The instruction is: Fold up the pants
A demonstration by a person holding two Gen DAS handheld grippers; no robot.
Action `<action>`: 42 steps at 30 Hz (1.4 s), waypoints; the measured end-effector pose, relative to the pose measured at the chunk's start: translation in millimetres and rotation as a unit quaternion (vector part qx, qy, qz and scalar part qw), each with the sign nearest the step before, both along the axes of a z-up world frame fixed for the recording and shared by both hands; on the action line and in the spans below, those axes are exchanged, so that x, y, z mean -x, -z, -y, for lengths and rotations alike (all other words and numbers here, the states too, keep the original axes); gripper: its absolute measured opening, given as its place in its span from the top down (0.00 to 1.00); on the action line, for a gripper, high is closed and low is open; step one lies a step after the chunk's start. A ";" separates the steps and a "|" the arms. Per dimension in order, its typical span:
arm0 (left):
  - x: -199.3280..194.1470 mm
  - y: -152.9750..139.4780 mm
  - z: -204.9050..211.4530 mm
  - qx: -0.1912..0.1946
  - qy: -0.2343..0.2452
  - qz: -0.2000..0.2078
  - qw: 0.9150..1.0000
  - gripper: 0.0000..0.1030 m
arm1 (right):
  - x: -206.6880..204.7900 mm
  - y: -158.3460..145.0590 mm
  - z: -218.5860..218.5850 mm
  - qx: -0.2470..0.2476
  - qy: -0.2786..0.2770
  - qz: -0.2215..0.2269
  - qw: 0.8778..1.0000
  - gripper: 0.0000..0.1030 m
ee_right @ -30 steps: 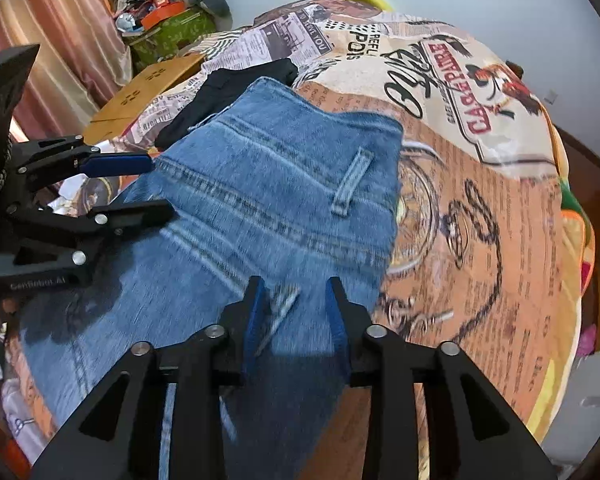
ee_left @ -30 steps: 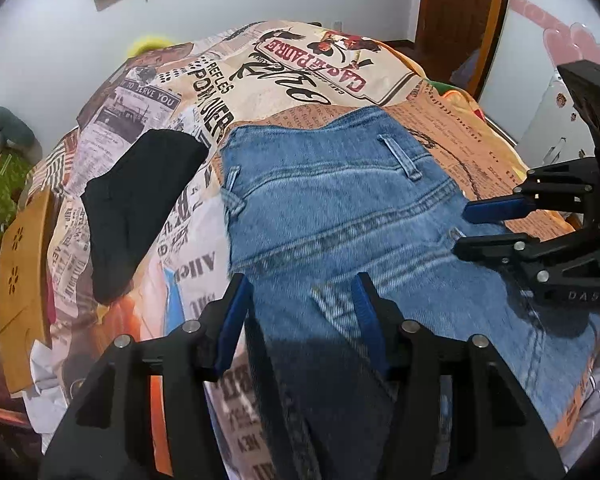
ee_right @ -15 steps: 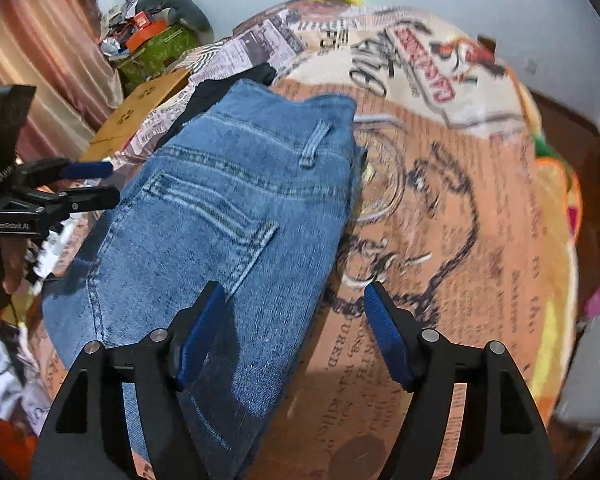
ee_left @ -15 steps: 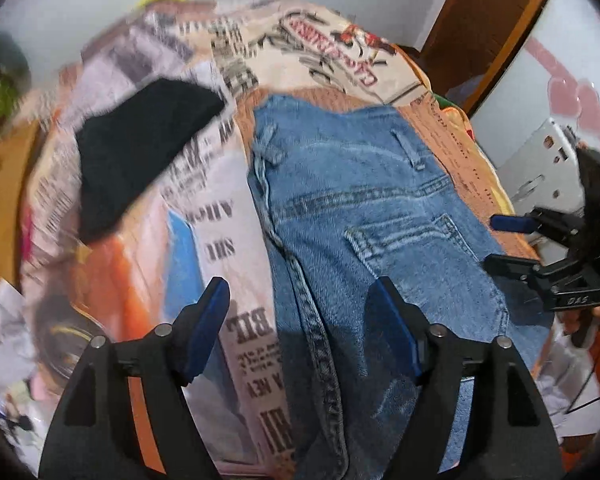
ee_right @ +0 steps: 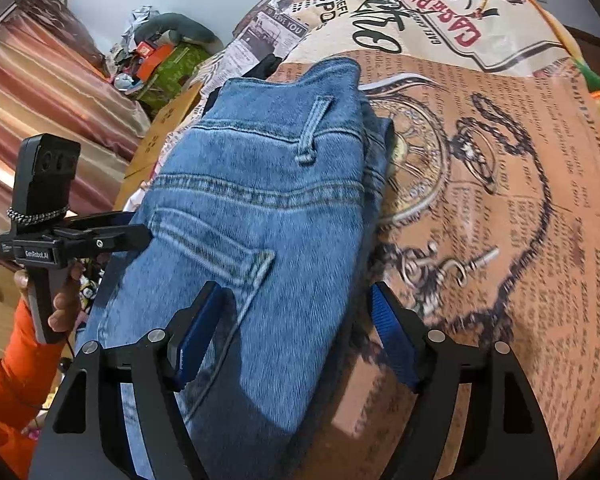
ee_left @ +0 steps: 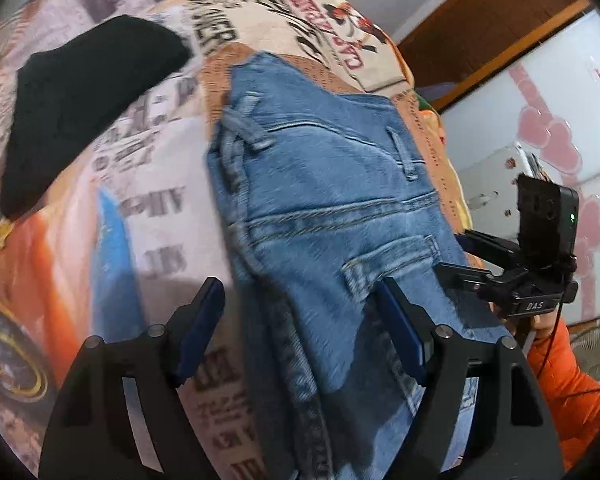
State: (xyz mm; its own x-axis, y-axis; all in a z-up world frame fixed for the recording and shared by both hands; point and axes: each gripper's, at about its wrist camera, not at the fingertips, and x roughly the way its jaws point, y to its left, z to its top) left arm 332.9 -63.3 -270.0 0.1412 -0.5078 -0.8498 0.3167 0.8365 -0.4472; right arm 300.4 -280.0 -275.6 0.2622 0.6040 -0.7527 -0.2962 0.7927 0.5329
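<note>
Blue jeans (ee_left: 332,200) lie folded lengthwise on the bed, back pocket up, waistband at the far end. My left gripper (ee_left: 296,308) hovers over their left edge (ee_left: 236,184), jaws opening, the side seam below the gap and neither pad pressing on it. My right gripper (ee_right: 294,304) hovers over the right edge of the jeans (ee_right: 260,200), jaws also opening, denim under the left pad's side and bedspread under the right. Each gripper shows in the other's view: the right gripper (ee_left: 460,256) at the jeans' right edge, the left gripper (ee_right: 136,226) at their left edge.
A newspaper-print bedspread (ee_right: 500,160) covers the bed. A black garment (ee_left: 84,92) lies to the left of the jeans. Beyond the left side are a striped curtain (ee_right: 40,100), a cardboard piece (ee_right: 156,148) and piled clutter (ee_right: 168,60). A hand in an orange sleeve (ee_right: 8,360) holds the left gripper.
Both grippers have opened wide and let go of the denim. They have moved apart, the left toward the jeans' left edge, the right toward the right edge, and tilted further down.
</note>
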 end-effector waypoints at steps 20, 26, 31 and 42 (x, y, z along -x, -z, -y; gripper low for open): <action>-17.3 4.8 9.2 0.019 -0.017 -0.021 0.999 0.36 | -10.5 -1.3 -6.3 -0.026 -0.001 -0.004 1.000 0.58; 15.1 -23.6 8.0 -0.001 -0.003 0.023 1.000 0.46 | 14.1 -23.4 -18.3 0.007 -0.023 0.042 0.999 0.69; 31.0 -55.7 1.6 -0.007 -0.010 0.069 0.998 0.49 | 18.2 -48.4 -27.2 0.012 -0.022 0.073 0.997 0.72; 36.9 -144.3 -41.9 -0.007 -0.052 0.209 0.977 0.51 | 8.9 -137.3 -69.8 0.022 -0.033 0.193 0.980 0.76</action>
